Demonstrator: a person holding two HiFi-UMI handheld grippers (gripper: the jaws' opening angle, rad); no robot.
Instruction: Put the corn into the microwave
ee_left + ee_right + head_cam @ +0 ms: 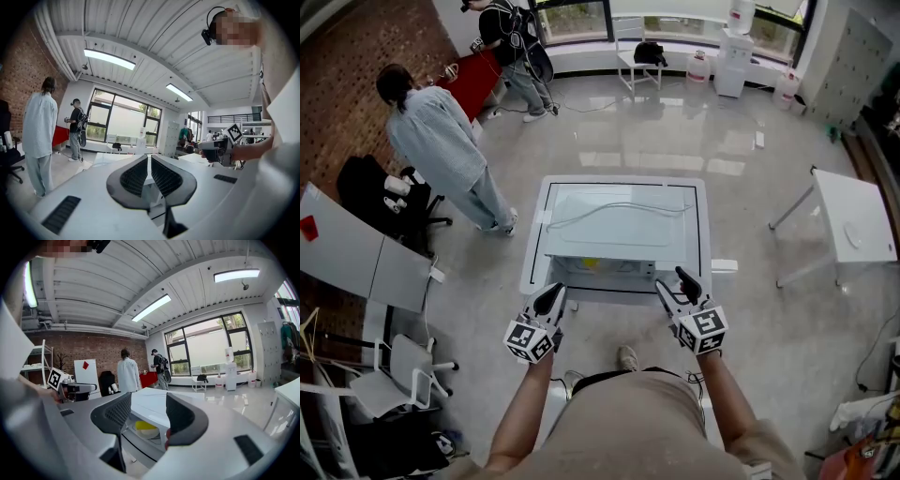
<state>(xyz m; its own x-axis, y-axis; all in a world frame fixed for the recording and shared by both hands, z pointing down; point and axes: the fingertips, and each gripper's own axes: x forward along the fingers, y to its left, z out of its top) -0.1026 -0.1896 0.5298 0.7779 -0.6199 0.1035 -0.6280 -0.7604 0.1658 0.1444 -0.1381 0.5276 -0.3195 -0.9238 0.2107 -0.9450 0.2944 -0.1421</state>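
Observation:
In the head view the white microwave (623, 225) stands right in front of me, seen from above, its front open toward me. The yellow corn (145, 425) lies on a pale plate inside the cavity; a sliver of the corn (592, 263) also shows from above. My left gripper (555, 292) hangs at the microwave's front left corner, jaws together and empty; the left gripper (149, 160) points over the white top. My right gripper (673, 281) is at the front right, open and empty. Between the right gripper (149, 405) fingers I see the cavity.
Two people stand at the back left, one in a light coat (441, 141), one by a red table (516, 42). A white table (853, 225) is to the right, an office chair (398, 370) to my left, a water dispenser (733, 61) by the windows.

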